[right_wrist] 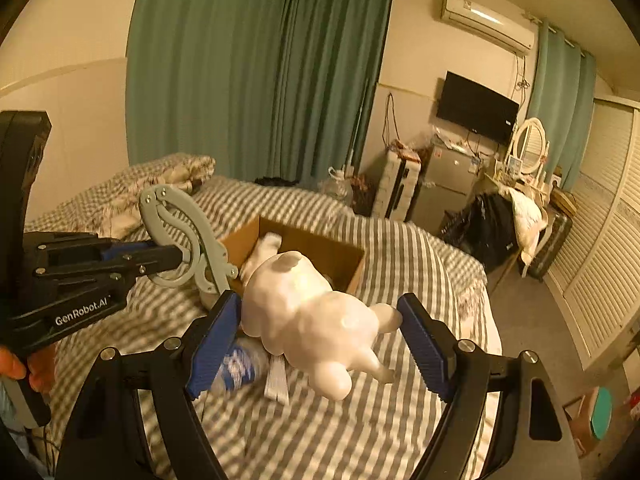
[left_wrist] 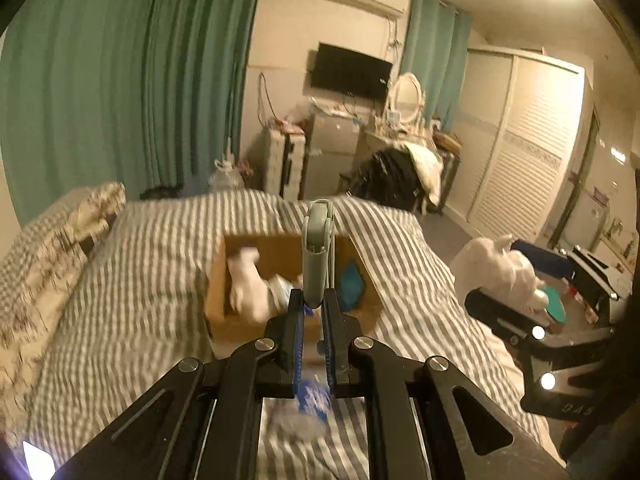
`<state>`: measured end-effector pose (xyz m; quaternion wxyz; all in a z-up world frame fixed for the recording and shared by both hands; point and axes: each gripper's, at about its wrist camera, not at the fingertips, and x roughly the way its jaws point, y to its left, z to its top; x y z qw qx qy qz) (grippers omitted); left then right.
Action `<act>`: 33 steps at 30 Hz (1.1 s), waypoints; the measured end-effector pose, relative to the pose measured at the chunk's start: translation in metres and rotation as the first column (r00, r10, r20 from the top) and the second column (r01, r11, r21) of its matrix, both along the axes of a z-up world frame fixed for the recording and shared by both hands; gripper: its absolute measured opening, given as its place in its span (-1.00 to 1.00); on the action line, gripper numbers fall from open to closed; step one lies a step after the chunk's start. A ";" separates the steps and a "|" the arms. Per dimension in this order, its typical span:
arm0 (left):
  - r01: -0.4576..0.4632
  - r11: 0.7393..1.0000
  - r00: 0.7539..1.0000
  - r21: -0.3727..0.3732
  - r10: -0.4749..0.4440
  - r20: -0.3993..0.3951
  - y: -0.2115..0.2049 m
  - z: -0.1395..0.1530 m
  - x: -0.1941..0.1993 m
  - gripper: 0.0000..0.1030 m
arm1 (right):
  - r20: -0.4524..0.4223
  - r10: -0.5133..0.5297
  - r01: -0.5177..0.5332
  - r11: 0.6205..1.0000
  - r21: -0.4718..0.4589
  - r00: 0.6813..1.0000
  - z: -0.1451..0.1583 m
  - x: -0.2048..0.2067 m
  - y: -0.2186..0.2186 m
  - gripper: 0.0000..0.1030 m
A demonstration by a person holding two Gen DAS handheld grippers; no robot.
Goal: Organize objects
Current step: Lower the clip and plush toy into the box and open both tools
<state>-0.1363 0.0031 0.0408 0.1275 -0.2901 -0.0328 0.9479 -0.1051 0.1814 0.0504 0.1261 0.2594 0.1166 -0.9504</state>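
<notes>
Striped bed (right_wrist: 360, 440) with the cardboard box (right_wrist: 320, 252) mid-mattress: left gripper (left_wrist: 313, 304) is clamped tight on a grey folding hanger (left_wrist: 316, 256), right gripper (right_wrist: 320, 344) spread wide around the white plush (right_wrist: 308, 316), so I'd carry both level over the box before letting go.

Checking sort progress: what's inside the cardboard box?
In the box: a white soft item at left and something blue at right. The left gripper and its grey tool cover the middle; the floor there is unseen.
</notes>
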 end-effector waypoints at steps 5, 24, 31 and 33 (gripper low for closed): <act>-0.038 0.999 0.999 -0.033 0.037 -0.029 -0.005 0.010 -0.041 -0.84 | -0.027 0.008 -0.008 1.000 -0.010 1.000 0.013 -0.043 -0.011 0.55; -0.060 0.989 0.989 -0.139 0.077 0.124 0.008 -0.077 -0.176 -0.84 | 0.074 0.007 -0.006 1.000 -0.016 0.997 -0.041 -0.212 -0.037 0.55; -0.060 0.989 0.982 -0.138 0.083 0.169 0.007 -0.100 -0.192 -0.84 | 0.130 0.007 -0.001 0.999 -0.042 0.992 -0.074 -0.237 -0.031 0.55; -0.055 0.989 0.981 -0.137 0.079 0.176 0.008 -0.102 -0.194 -0.84 | 0.137 0.005 0.002 0.999 -0.051 0.991 -0.077 -0.241 -0.026 0.55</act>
